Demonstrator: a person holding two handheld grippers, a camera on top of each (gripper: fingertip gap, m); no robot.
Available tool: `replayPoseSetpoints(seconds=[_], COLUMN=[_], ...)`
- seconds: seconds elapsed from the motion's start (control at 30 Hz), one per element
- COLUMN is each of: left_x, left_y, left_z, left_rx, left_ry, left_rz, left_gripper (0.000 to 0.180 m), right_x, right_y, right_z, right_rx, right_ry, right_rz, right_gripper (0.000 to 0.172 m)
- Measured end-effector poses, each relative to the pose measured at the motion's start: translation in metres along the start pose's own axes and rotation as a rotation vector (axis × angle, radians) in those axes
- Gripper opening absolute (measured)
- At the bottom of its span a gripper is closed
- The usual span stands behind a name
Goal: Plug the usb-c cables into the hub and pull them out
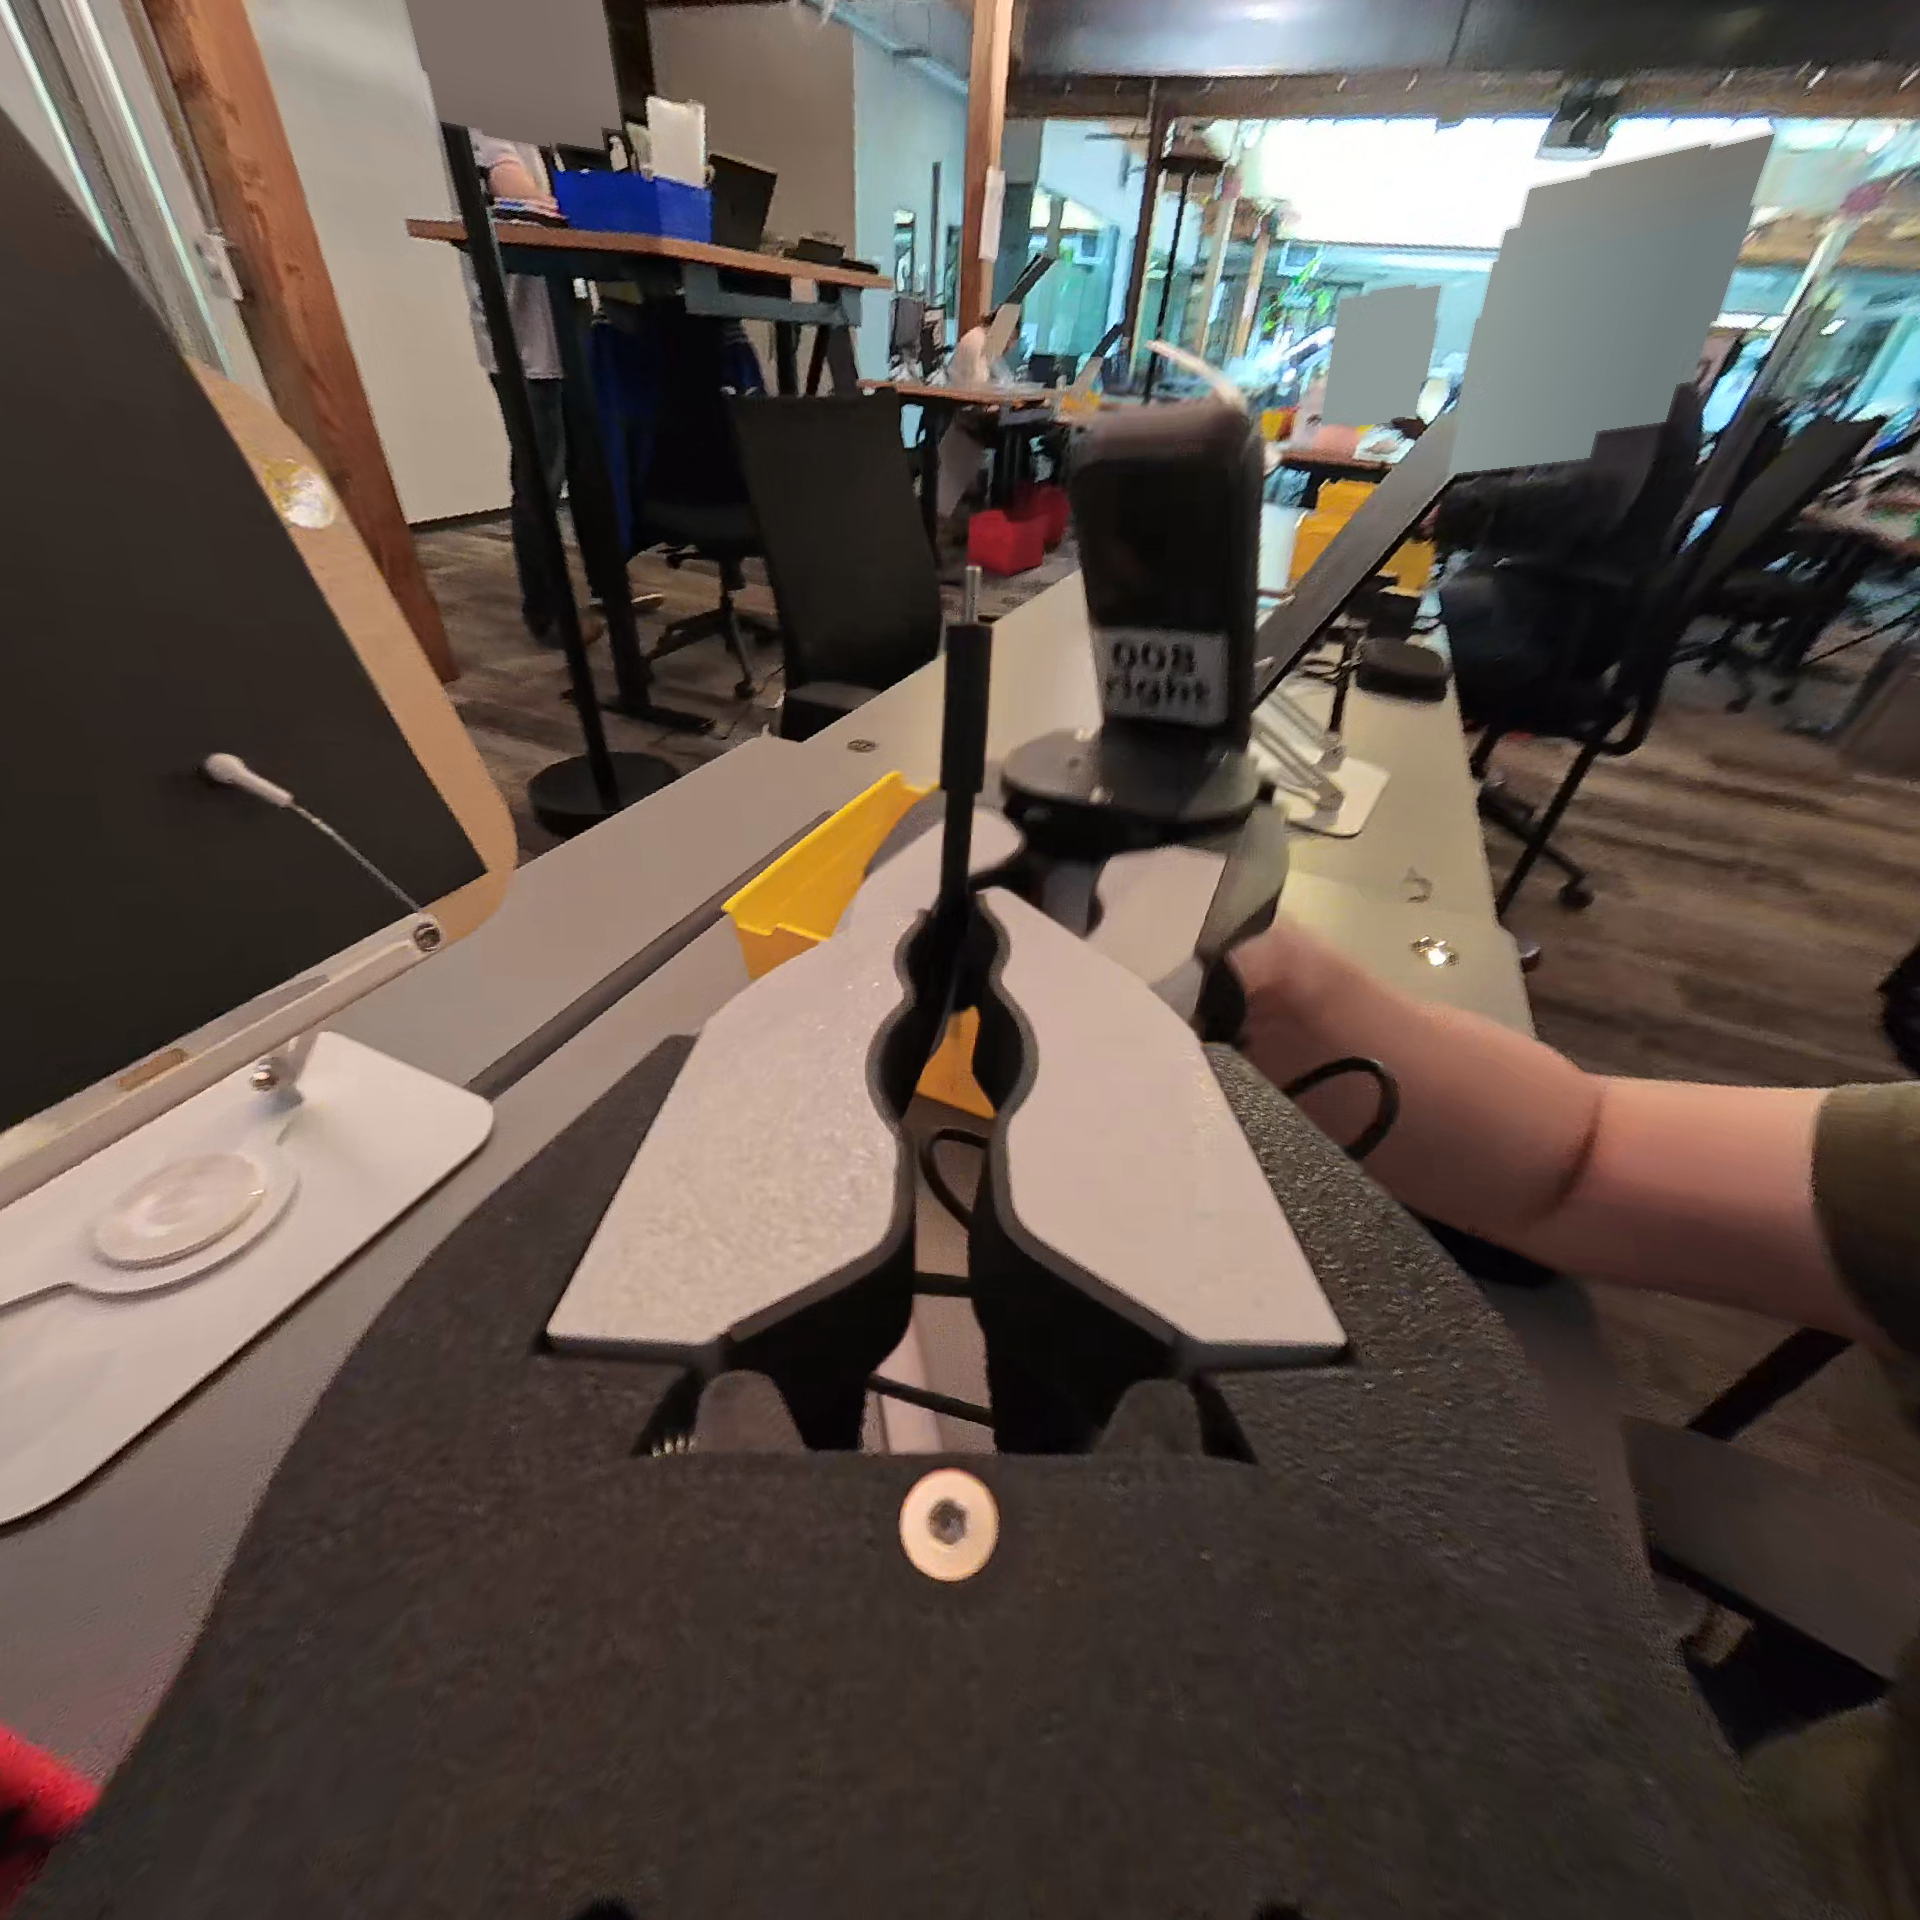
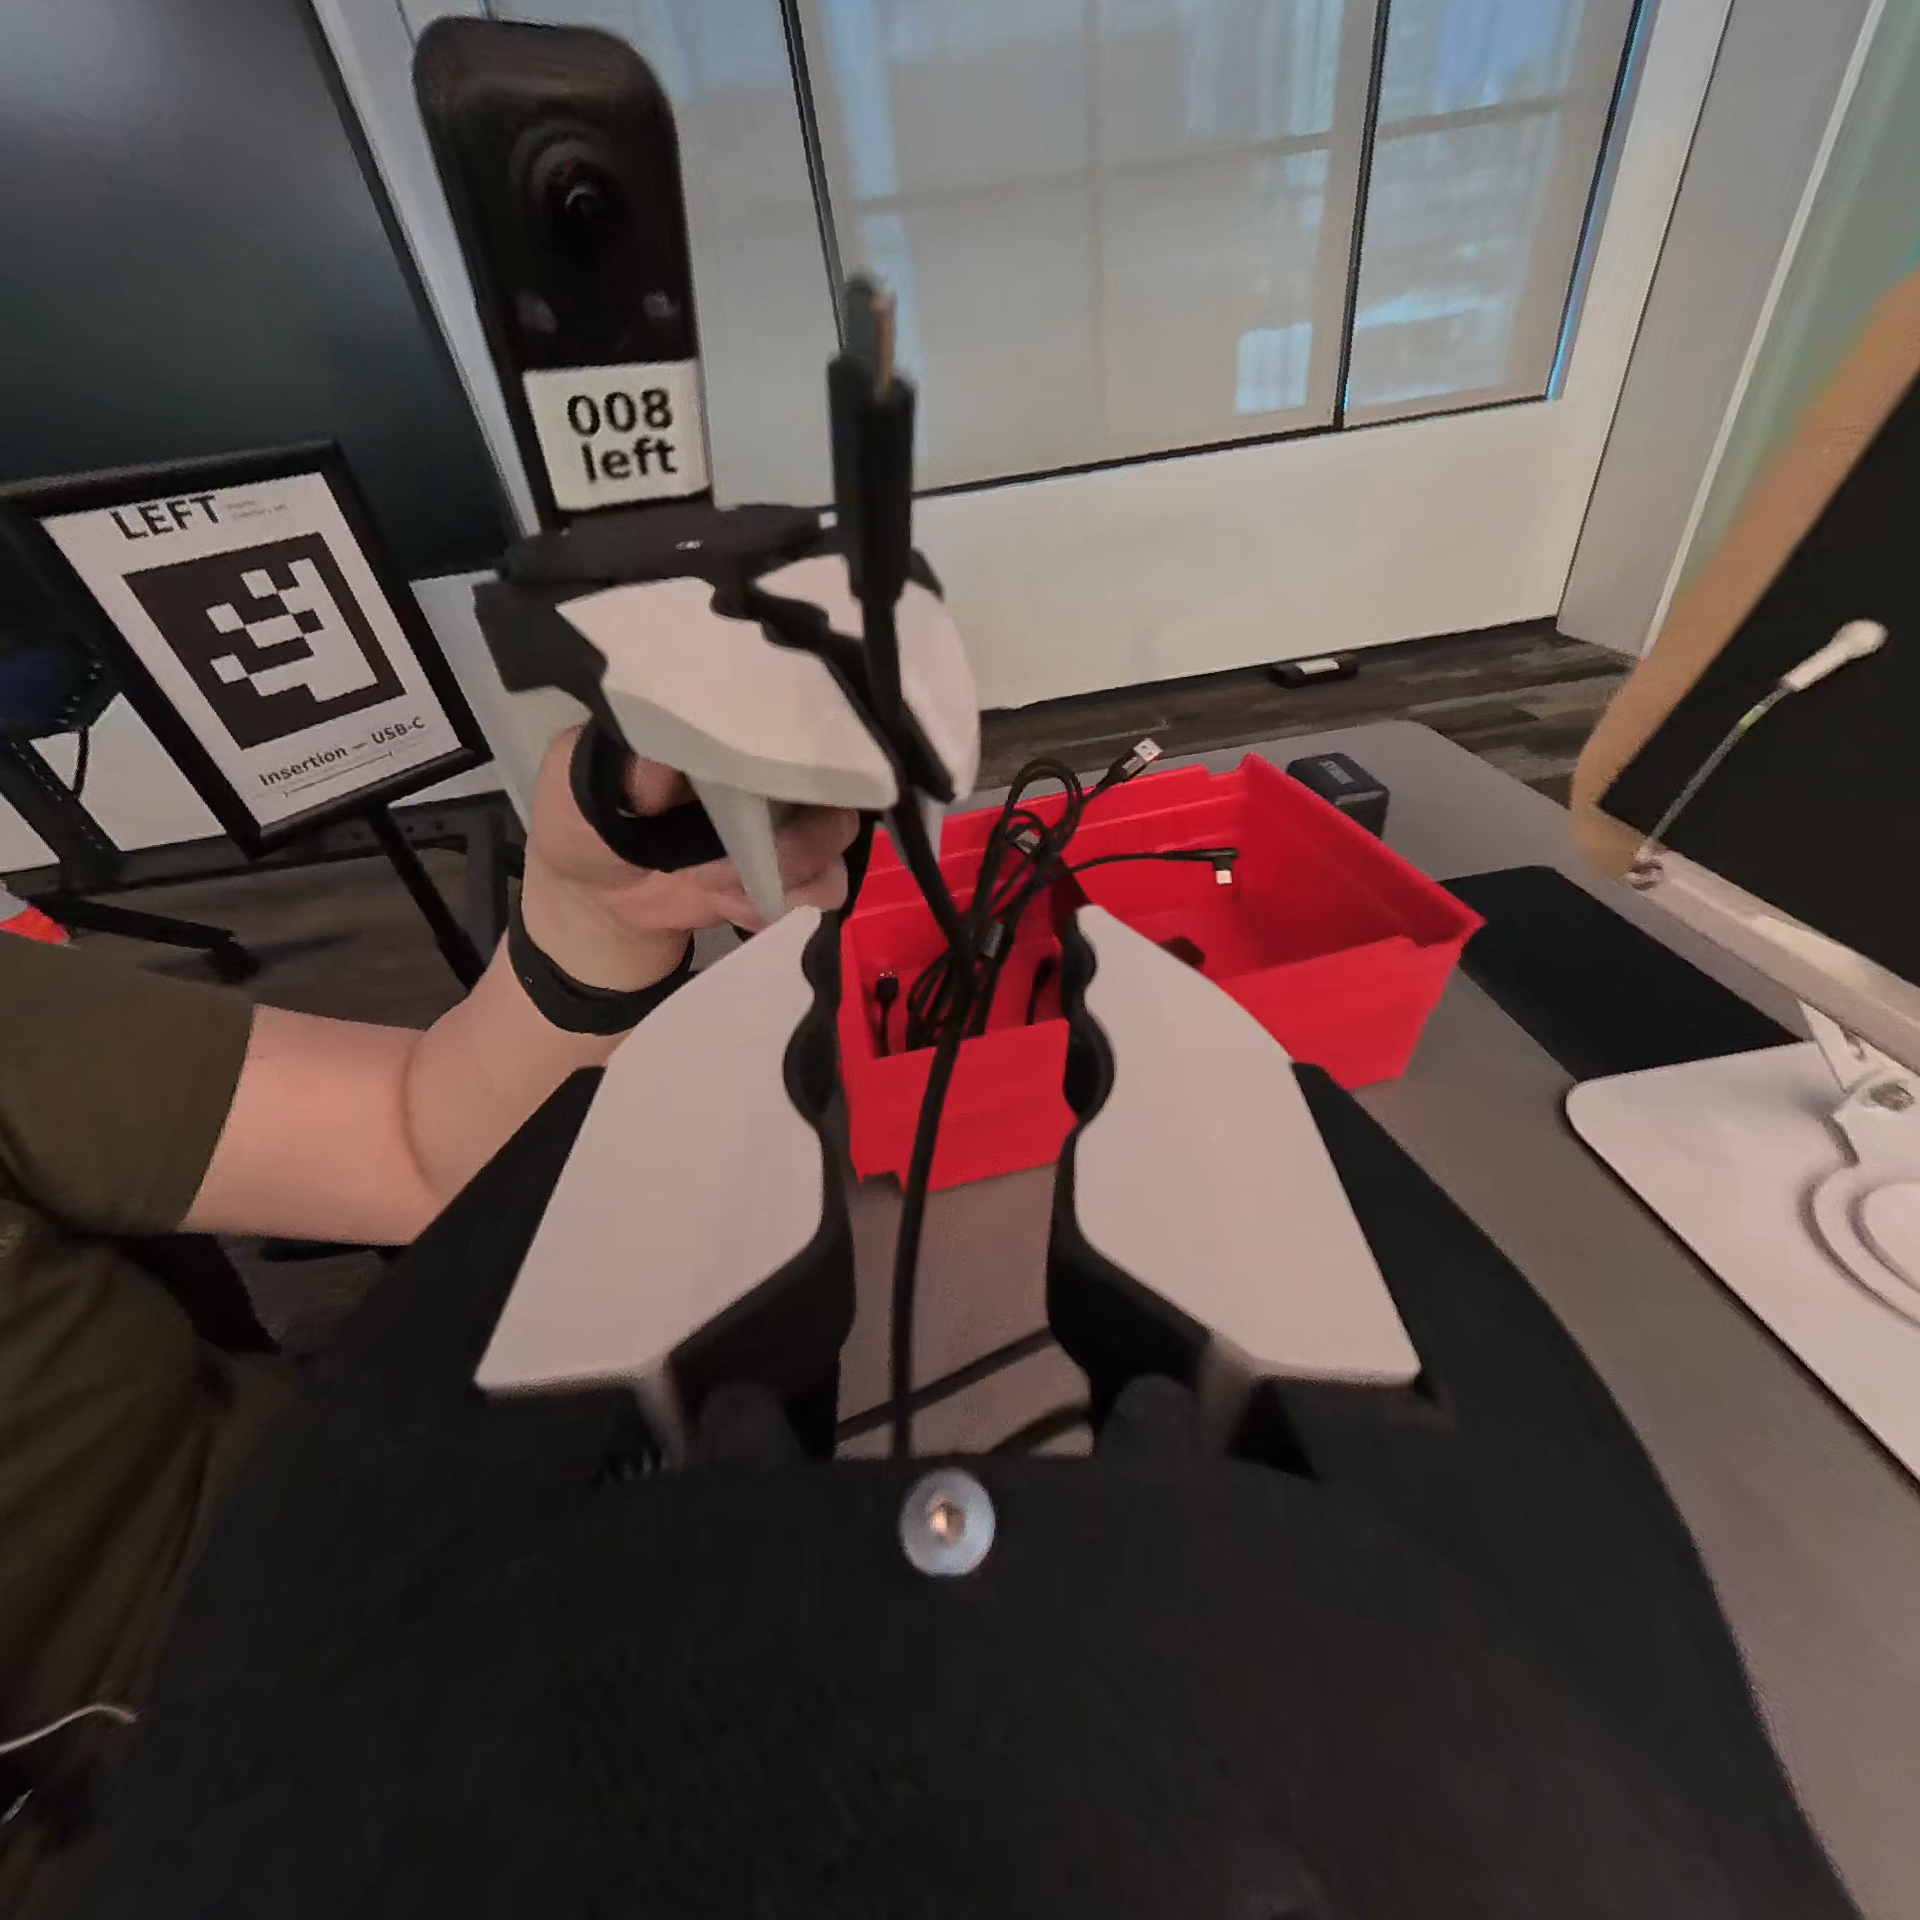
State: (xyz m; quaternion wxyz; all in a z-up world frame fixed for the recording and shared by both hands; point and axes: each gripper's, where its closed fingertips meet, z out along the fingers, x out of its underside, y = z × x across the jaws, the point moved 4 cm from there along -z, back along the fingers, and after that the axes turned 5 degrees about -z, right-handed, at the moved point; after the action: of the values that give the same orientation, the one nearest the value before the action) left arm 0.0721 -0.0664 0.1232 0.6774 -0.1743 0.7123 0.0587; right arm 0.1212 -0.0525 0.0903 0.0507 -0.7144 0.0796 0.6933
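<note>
In the left wrist view my left gripper is shut on a black USB-C cable. The cable's plug stands upright above the fingertips, metal tip on top. The right wrist view shows the same grasp: the left gripper pinches the cable just below the plug. The cable hangs down from there and passes between the fingers of my right gripper. These stand wide open and do not touch it. The right gripper also shows just beyond the left one. No hub is clearly in view.
A red bin with several black cables stands on the grey table, with a small black box behind it. A yellow bin sits ahead of the left gripper. A black board on a white base stands at the table's side.
</note>
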Motion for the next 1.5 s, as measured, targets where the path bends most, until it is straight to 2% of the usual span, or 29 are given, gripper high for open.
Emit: replayPoseSetpoints(seconds=[0.07, 0.1, 0.13, 0.2, 0.3, 0.4, 0.47, 0.53, 0.6, 0.7, 0.77, 0.83, 0.9, 1.0, 1.17, 1.33, 1.5], left_x=[-0.002, -0.001, 0.0, 0.002, -0.004, -0.01, -0.008, -0.006, 0.001, 0.012, 0.012, 0.012, 0.014, 0.005, -0.001, -0.006, -0.011], left_y=[-0.005, -0.009, -0.013, -0.015, -0.013, -0.012, -0.011, -0.022, -0.034, -0.039, -0.039, -0.044, -0.045, -0.04, -0.03, -0.028, -0.024], left_z=[0.001, 0.002, 0.003, 0.003, -0.006, -0.019, -0.025, -0.025, -0.019, -0.005, 0.004, 0.013, 0.02, 0.018, 0.01, 0.001, -0.008], left_rx=[0.051, 0.086, 0.12, 0.139, 0.135, 0.097, -0.002, -0.041, -0.085, -0.257, -0.372, -0.394, -0.39, -0.447, -0.453, -0.333, -0.222], left_ry=[-0.019, -0.014, 0.003, 0.019, -0.009, 0.003, 0.058, 0.101, 0.17, 0.259, 0.242, 0.202, 0.182, 0.094, 0.053, 0.022, -0.019], left_rz=[-0.017, -0.016, -0.013, -0.02, -0.043, -0.021, 0.026, 0.06, 0.154, 0.363, 0.492, 0.558, 0.552, 0.508, 0.434, 0.325, 0.229], left_gripper=[0.004, 0.004, 0.004, 0.006, 0.008, 0.018, 0.033, 0.064, 0.072, 0.069, 0.059, 0.049, 0.039, 0.012, 0.009, 0.009, 0.009], right_x=[0.008, 0.012, 0.015, 0.017, 0.012, 0.004, 0.0, -0.001, 0.0, 0.002, 0.002, 0.001, 0.001, -0.002, -0.01, -0.024, -0.027], right_y=[0.007, 0.01, 0.014, 0.013, -0.009, -0.026, -0.03, -0.03, -0.029, -0.026, -0.024, -0.022, -0.021, -0.023, -0.025, -0.018, -0.012], right_z=[0.013, 0.018, 0.02, 0.019, 0.004, -0.015, -0.023, -0.025, -0.021, -0.015, -0.013, -0.011, -0.011, -0.013, -0.02, -0.028, -0.027], right_rx=[-0.014, -0.01, -0.014, 0.026, 0.249, 0.498, 0.622, 0.708, 0.737, 0.74, 0.748, 0.747, 0.756, 0.804, 0.9, 0.993, 0.945], right_ry=[0.021, 0.042, 0.057, 0.091, 0.162, 0.254, 0.347, 0.417, 0.443, 0.449, 0.449, 0.437, 0.435, 0.432, 0.402, 0.326, 0.319], right_rz=[-0.054, -0.099, -0.156, -0.231, -0.329, -0.551, -0.738, -0.877, -0.932, -0.957, -0.958, -0.945, -0.934, -0.926, -0.913, -0.932, -0.953], right_gripper=[0.04, 0.033, 0.007, 0.005, 0.004, 0.005, 0.005, 0.005, 0.005, 0.005, 0.005, 0.005, 0.005, 0.005, 0.005, 0.007, 0.008])
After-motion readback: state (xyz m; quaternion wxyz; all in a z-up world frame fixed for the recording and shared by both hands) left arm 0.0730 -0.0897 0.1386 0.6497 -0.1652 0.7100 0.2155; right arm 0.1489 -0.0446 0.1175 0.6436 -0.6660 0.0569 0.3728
